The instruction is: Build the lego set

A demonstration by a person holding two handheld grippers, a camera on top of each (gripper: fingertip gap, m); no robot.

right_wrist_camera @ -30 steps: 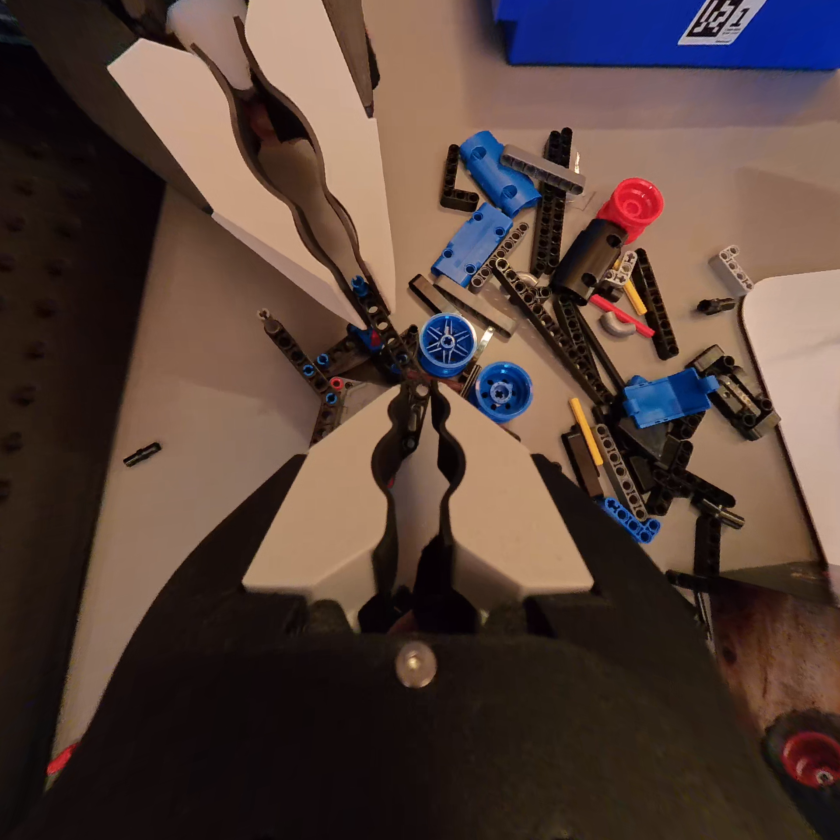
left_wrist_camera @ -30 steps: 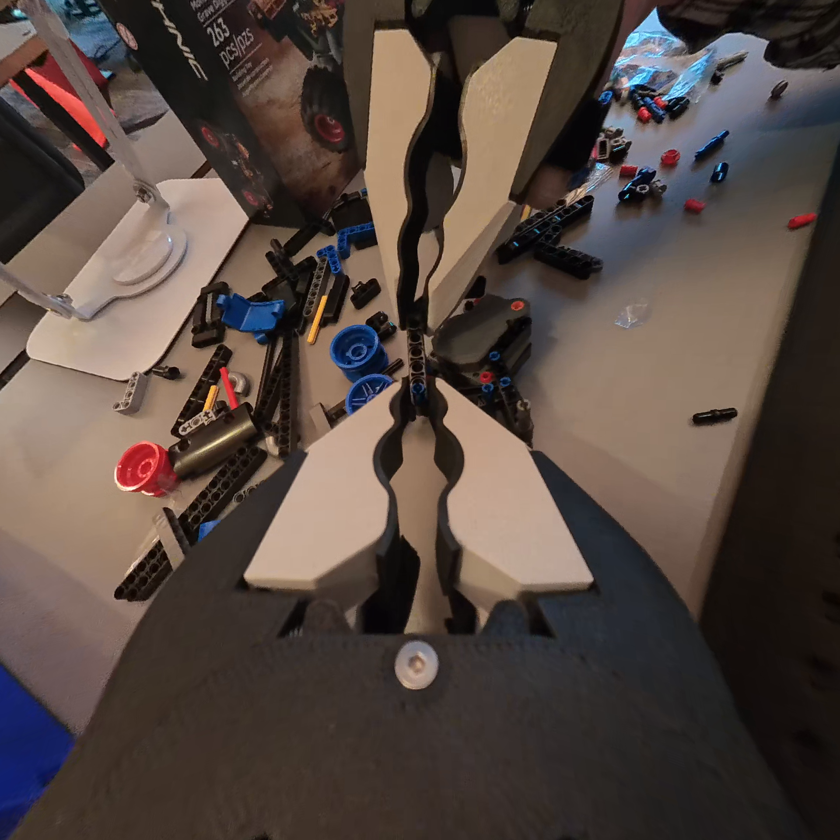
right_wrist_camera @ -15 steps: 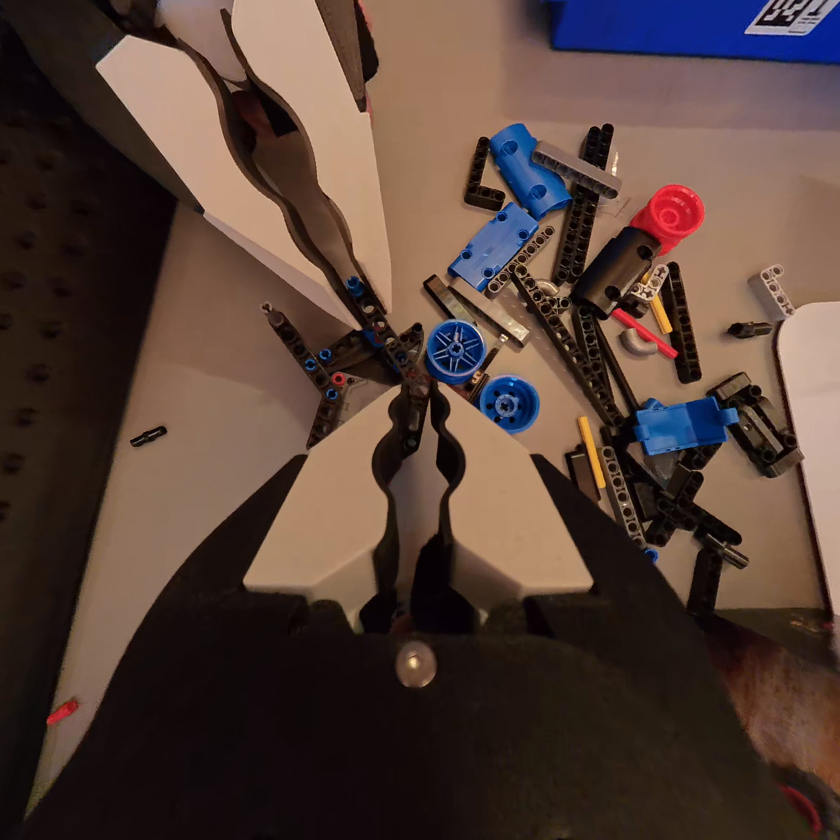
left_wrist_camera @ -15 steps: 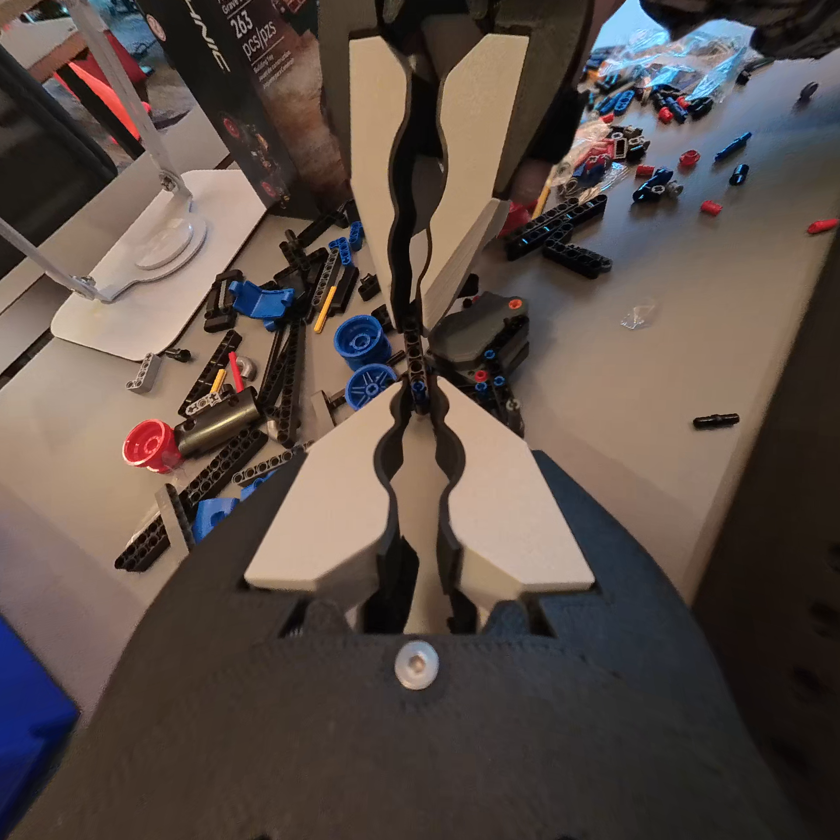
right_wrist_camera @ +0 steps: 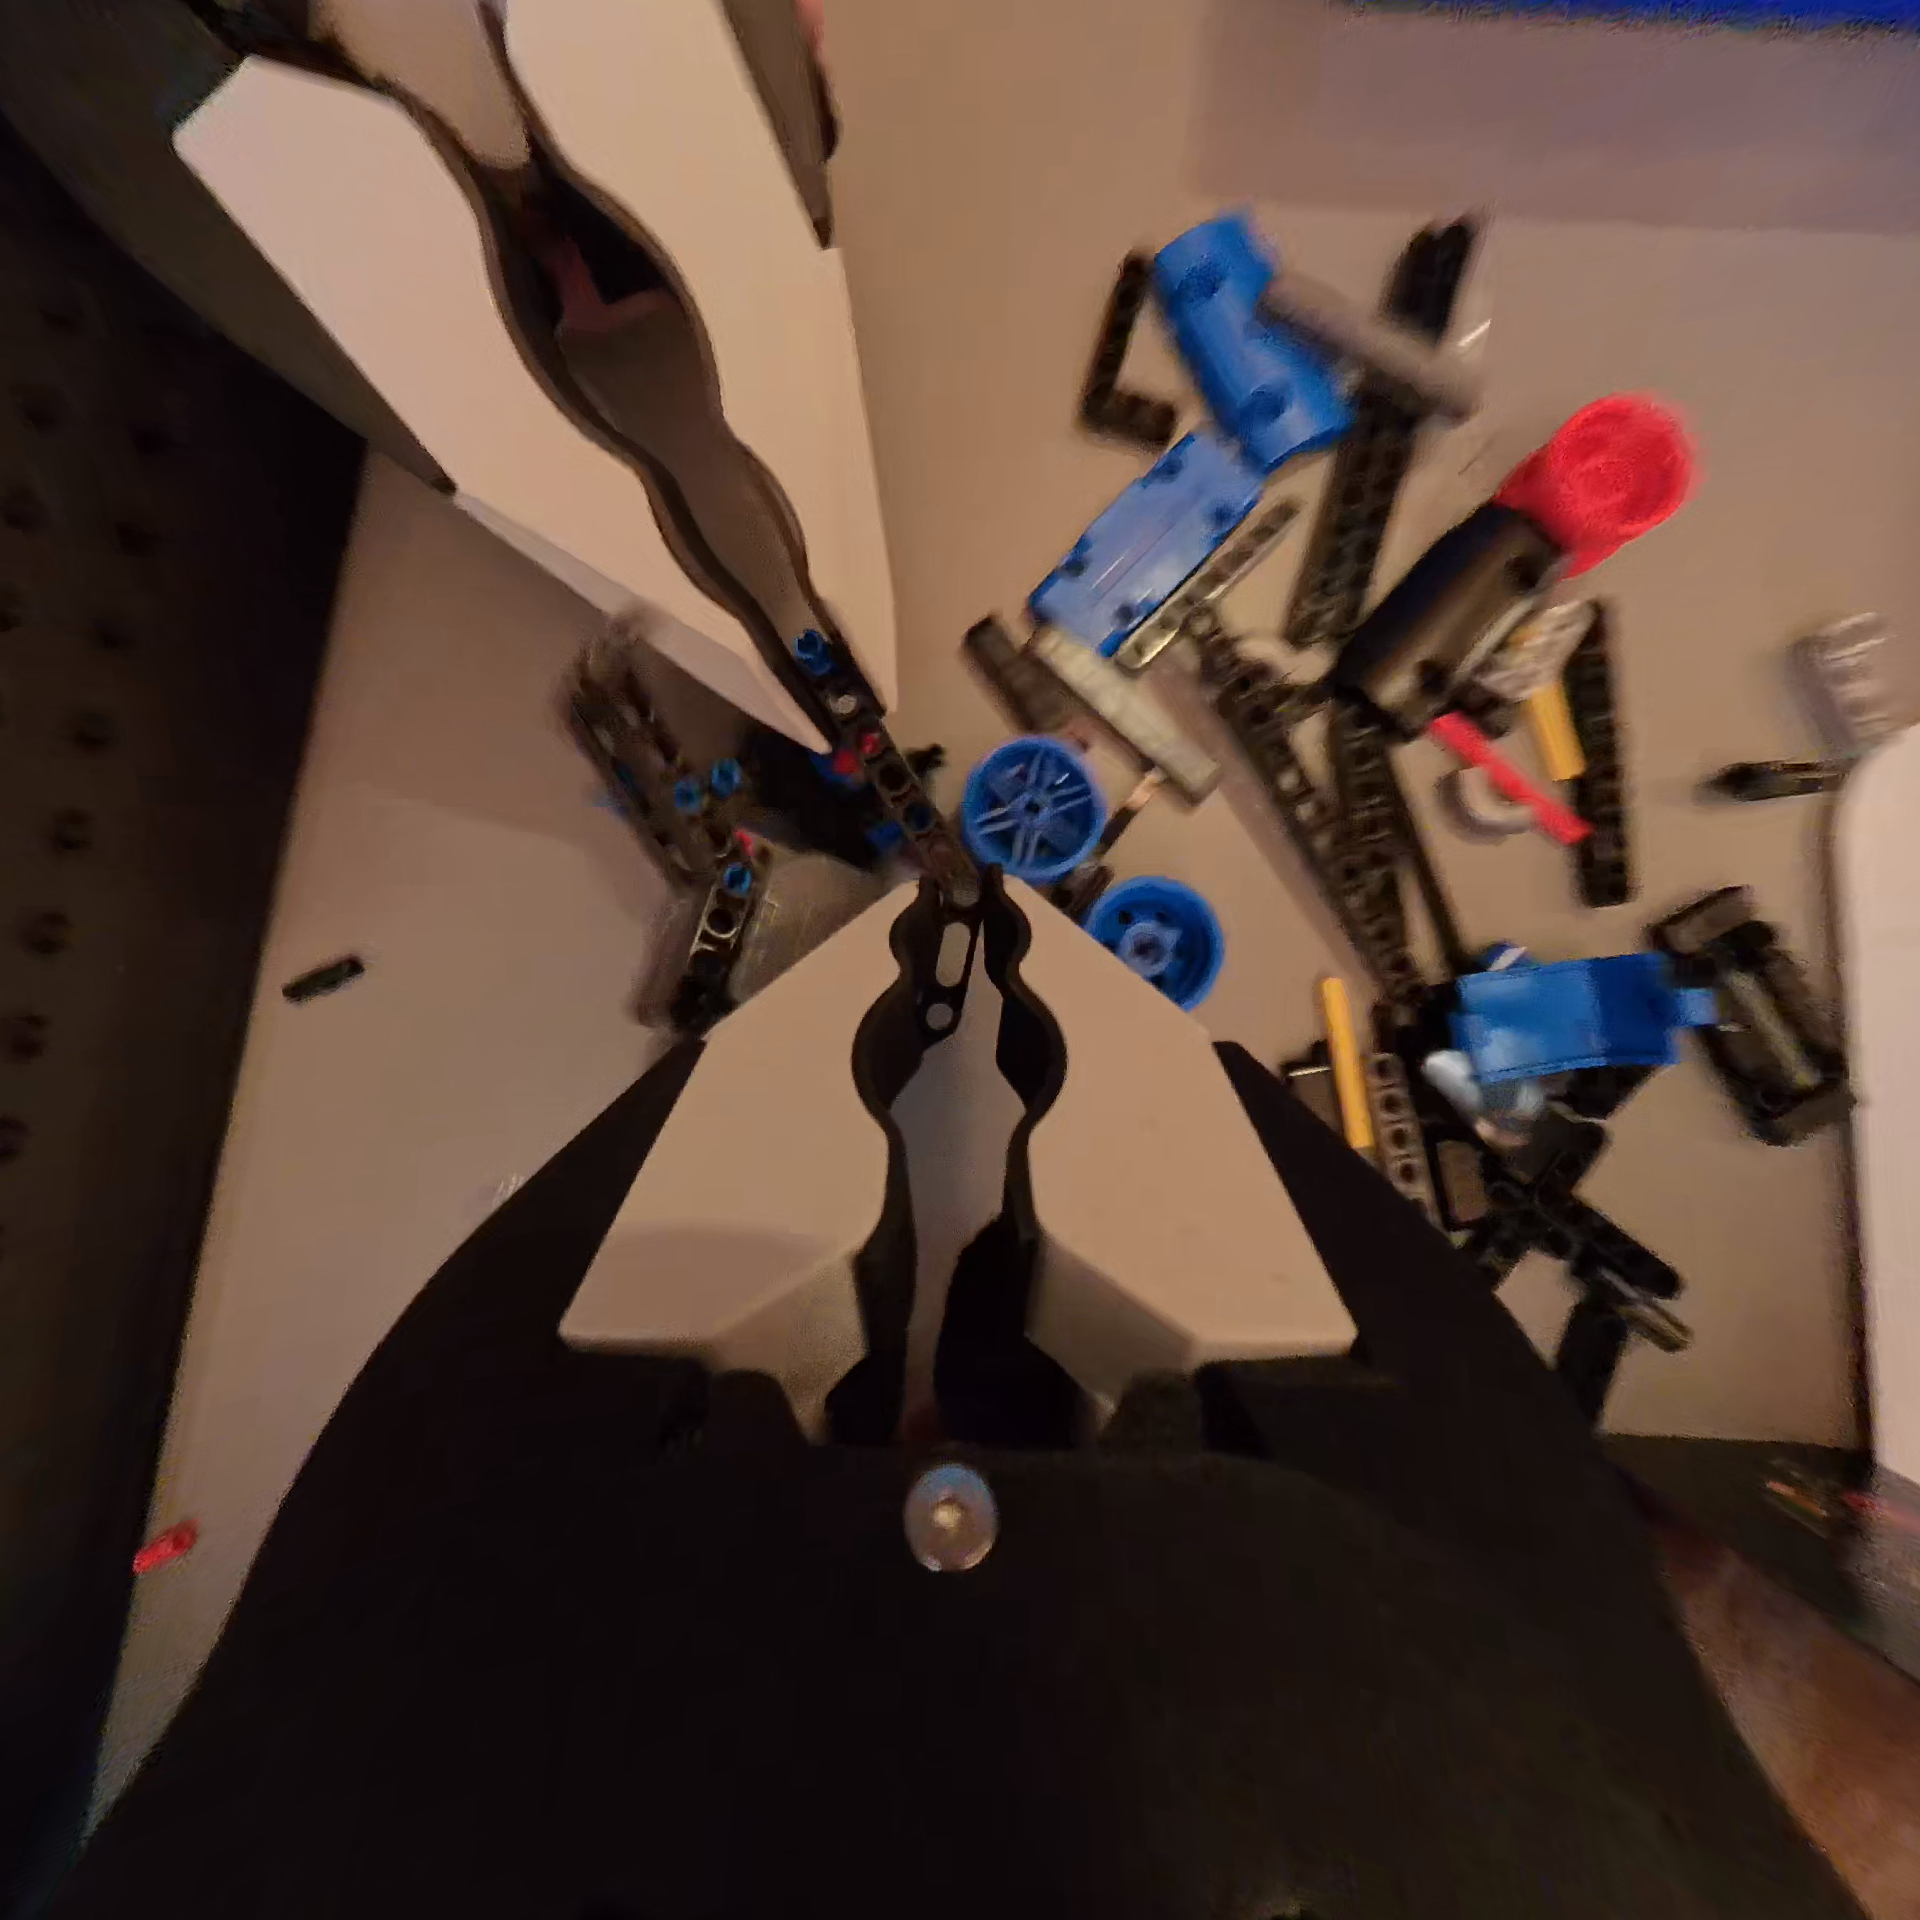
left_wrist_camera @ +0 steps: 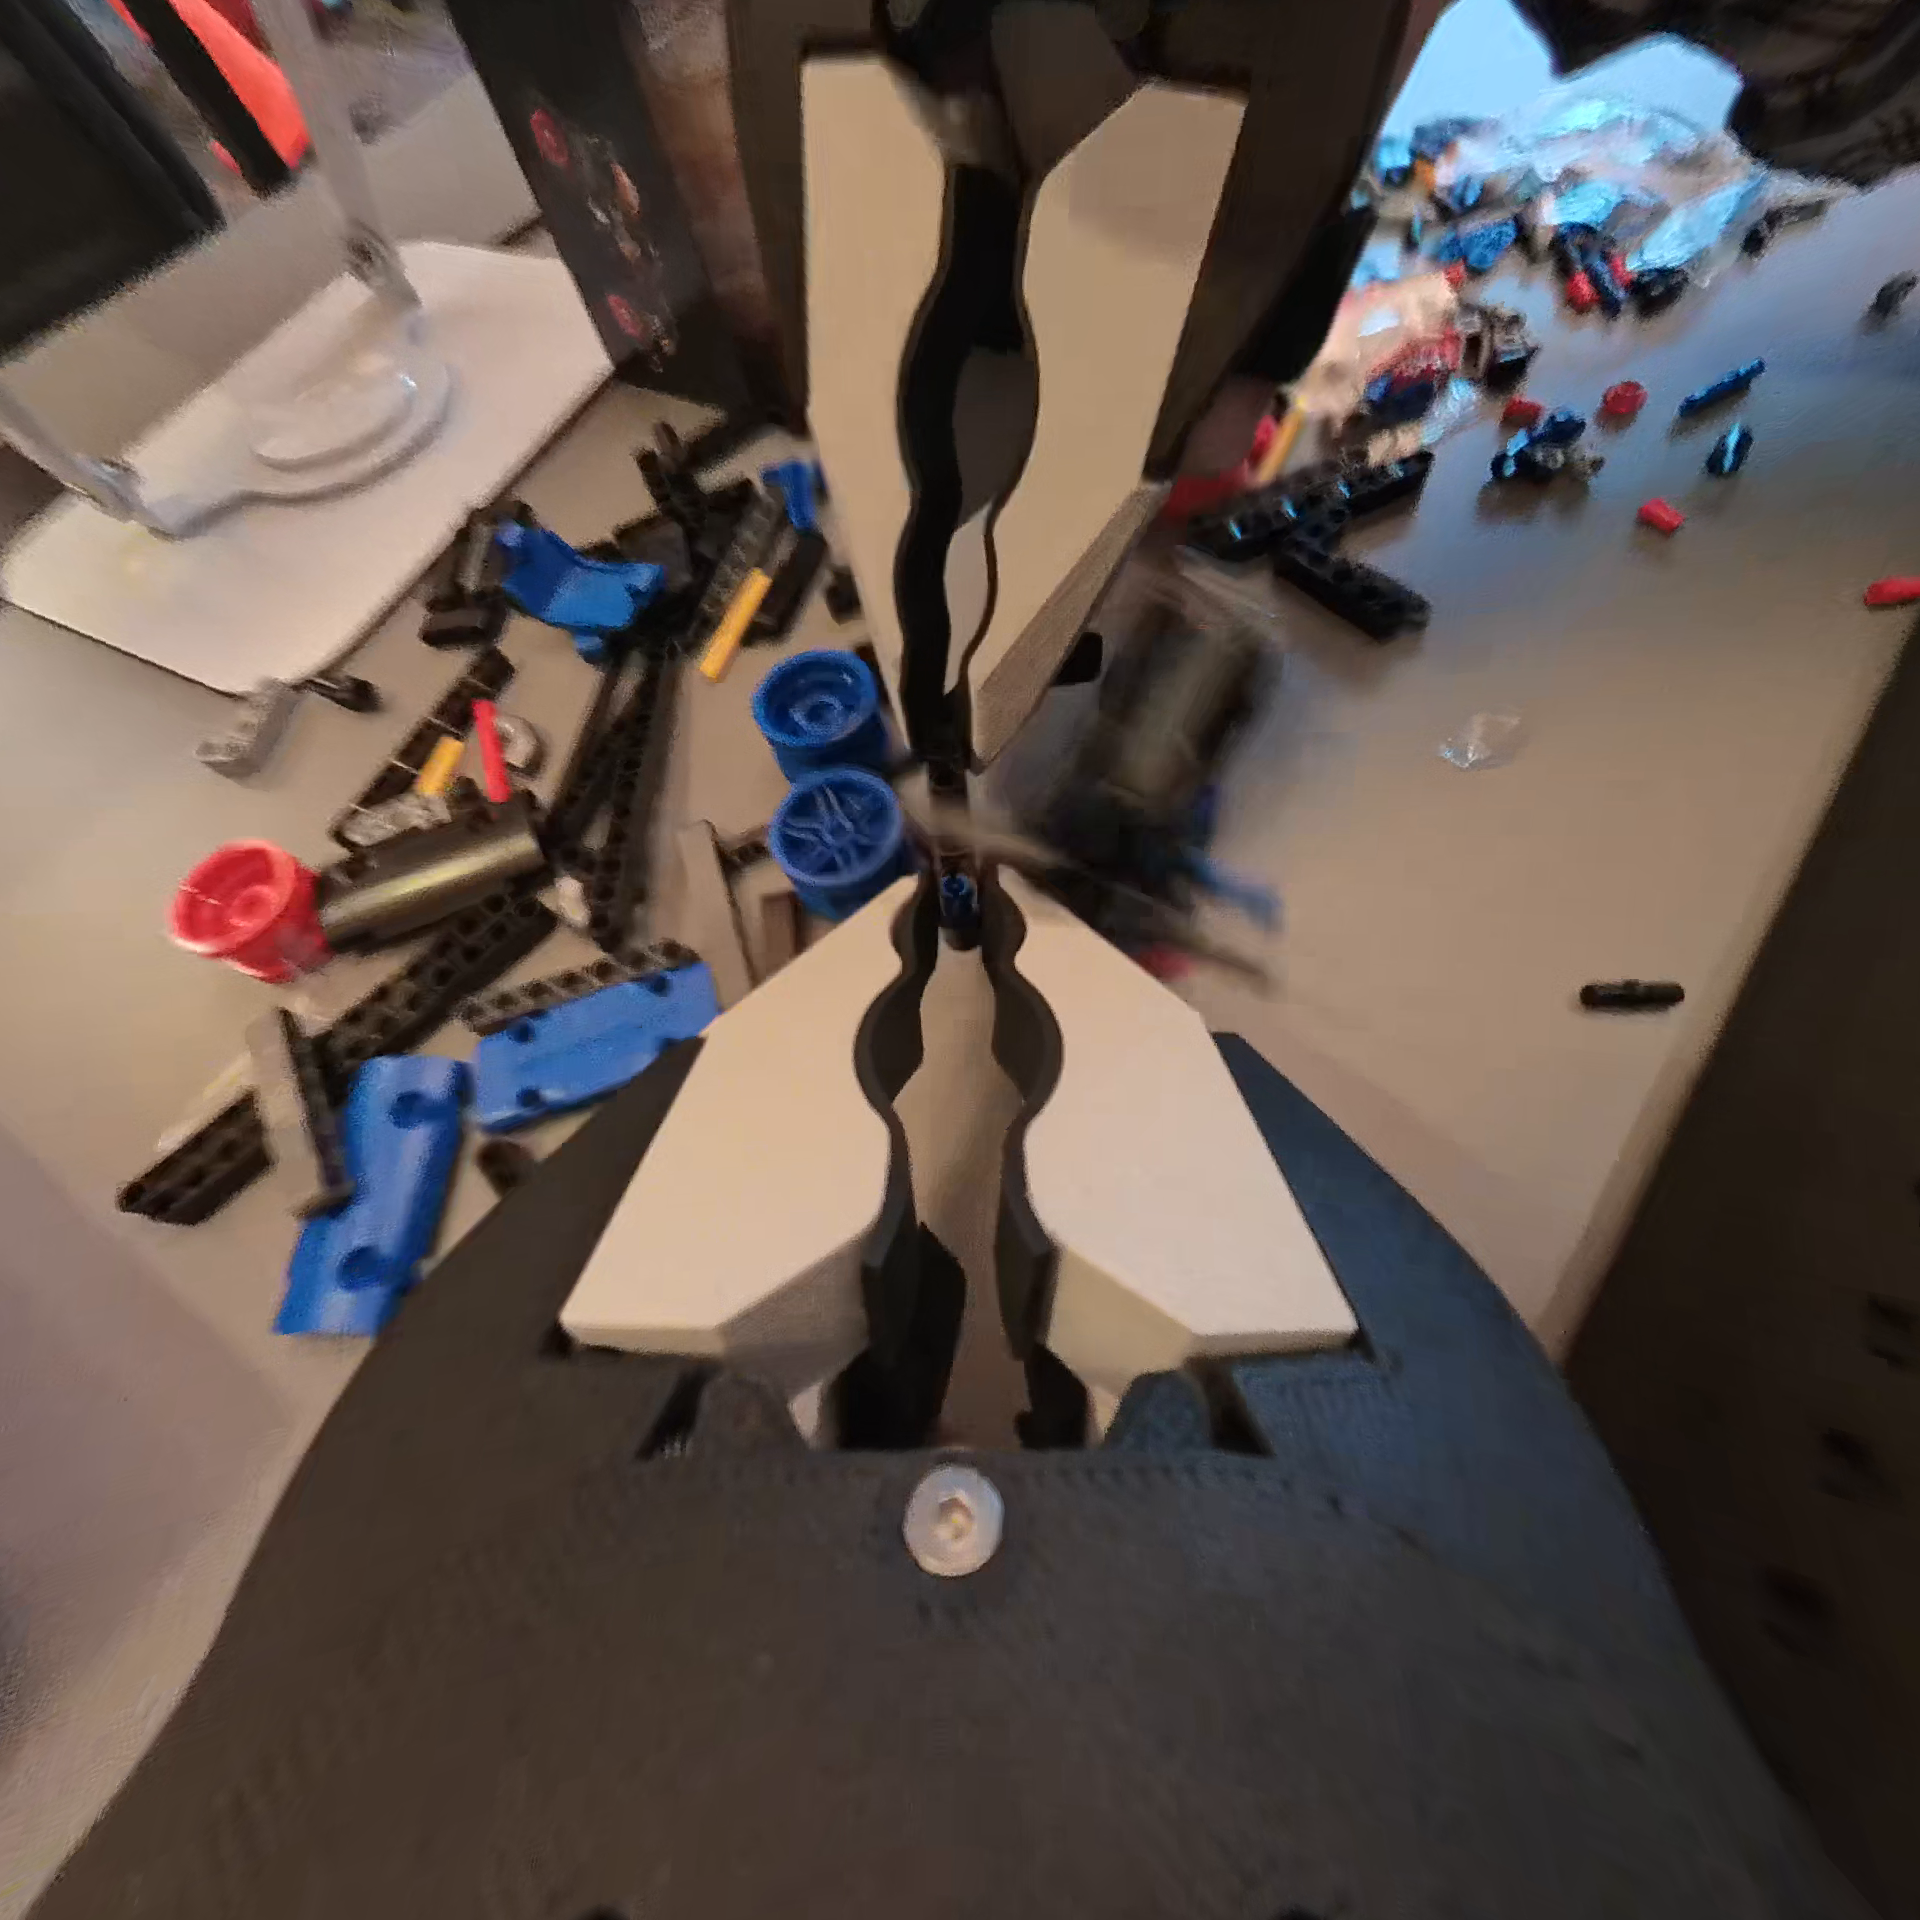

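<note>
Left tool (left_wrist_camera: 958,914): fingers nearly closed, clamped on the near end of a black studded beam (right_wrist_camera: 894,774) fitted with blue pins. Right tool (right_wrist_camera: 961,904): fingers likewise nearly closed, gripping a black lift-arm piece (right_wrist_camera: 948,966) that meets the far end of the same beam. The two tools face each other tip to tip, the beam spanning between them above the counter (left_wrist_camera: 1455,935).

Landmark: the spoked blue wheel hub (left_wrist_camera: 836,836), lying on the counter just left of the left tool's tips. A second blue hub (left_wrist_camera: 819,717) sits just beyond it. Right of the hub, under the beam, lies a dark partly built assembly (left_wrist_camera: 1164,727), heavily blurred; detail cannot be told. Left of the hub is a heap of black beams (left_wrist_camera: 613,769), with two blue panels (left_wrist_camera: 592,1034) nearer the camera and a red cup-shaped part (left_wrist_camera: 241,920) joined to a black cylinder (left_wrist_camera: 436,883) farther left. Beyond the heap stands a white base plate (left_wrist_camera: 312,499) carrying a clear stand. Behind the hub stands the dark set box (left_wrist_camera: 623,208). Far right of it, loose red and blue small parts (left_wrist_camera: 1558,436) are scattered near clear bags (left_wrist_camera: 1621,197).
</note>
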